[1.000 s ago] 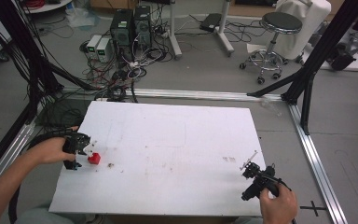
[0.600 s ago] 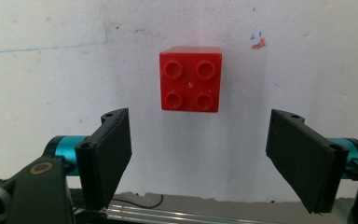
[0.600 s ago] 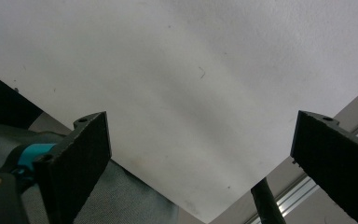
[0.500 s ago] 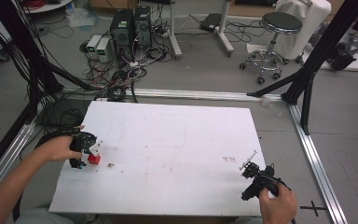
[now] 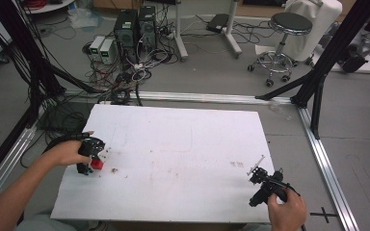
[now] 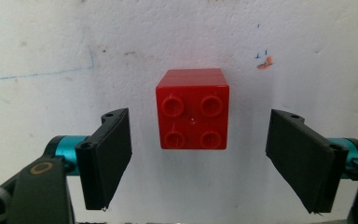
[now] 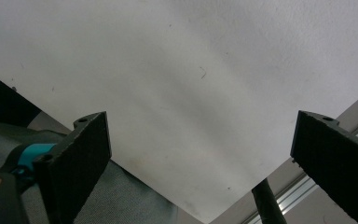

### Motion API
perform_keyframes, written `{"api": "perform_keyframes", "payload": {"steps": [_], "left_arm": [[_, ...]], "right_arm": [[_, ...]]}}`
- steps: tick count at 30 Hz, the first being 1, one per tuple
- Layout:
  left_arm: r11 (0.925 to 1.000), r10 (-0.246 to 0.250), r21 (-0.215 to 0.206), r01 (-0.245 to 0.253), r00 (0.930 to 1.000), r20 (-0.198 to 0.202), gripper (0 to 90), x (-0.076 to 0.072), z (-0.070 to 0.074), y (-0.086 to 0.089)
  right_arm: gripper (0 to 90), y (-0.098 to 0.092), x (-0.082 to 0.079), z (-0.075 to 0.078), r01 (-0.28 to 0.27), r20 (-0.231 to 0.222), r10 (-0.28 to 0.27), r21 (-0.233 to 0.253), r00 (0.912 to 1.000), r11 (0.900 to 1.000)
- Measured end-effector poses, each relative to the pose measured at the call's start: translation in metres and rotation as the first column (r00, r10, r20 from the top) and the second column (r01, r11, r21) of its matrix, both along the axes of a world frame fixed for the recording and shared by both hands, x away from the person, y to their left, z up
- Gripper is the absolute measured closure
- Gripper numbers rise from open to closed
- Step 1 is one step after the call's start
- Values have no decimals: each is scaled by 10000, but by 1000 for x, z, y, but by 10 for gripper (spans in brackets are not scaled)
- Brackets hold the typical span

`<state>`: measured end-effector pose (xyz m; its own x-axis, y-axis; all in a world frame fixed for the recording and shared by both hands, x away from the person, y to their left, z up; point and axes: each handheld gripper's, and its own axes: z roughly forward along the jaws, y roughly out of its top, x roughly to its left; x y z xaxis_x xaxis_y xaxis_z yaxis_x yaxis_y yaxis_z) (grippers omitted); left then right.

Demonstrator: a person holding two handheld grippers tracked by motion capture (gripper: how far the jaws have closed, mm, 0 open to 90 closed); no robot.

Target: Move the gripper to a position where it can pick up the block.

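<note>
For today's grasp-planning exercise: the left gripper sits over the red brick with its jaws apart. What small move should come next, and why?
Probably close the left gripper on the red brick. The brick already lies centred between the open jaws, with a gap on each side, so no repositioning seems needed. The right gripper is open, far off.

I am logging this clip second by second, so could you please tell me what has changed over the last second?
The left gripper moved in over the red brick, which now lies between its open jaws, not yet gripped. The brick itself stayed where it was on the white table. The right gripper stayed open near the table's near right corner, holding nothing.
</note>
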<state>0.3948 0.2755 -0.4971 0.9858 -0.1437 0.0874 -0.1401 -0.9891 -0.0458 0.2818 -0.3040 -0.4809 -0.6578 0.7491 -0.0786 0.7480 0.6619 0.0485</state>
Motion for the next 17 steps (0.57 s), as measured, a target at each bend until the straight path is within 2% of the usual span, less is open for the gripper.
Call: {"api": "perform_keyframes", "payload": {"steps": [11, 17], "left_arm": [[9999, -93, 73, 96, 9992, -398, 226, 2, -7, -2], [9999, -113, -23, 112, 9994, -340, 227, 2, -5, -1]], "right_arm": [[41, 0, 0, 0, -19, -5, 19, 12, 10000, 10000], [42, -1, 0, 0, -17, -4, 17, -10, 10000, 10000]]}}
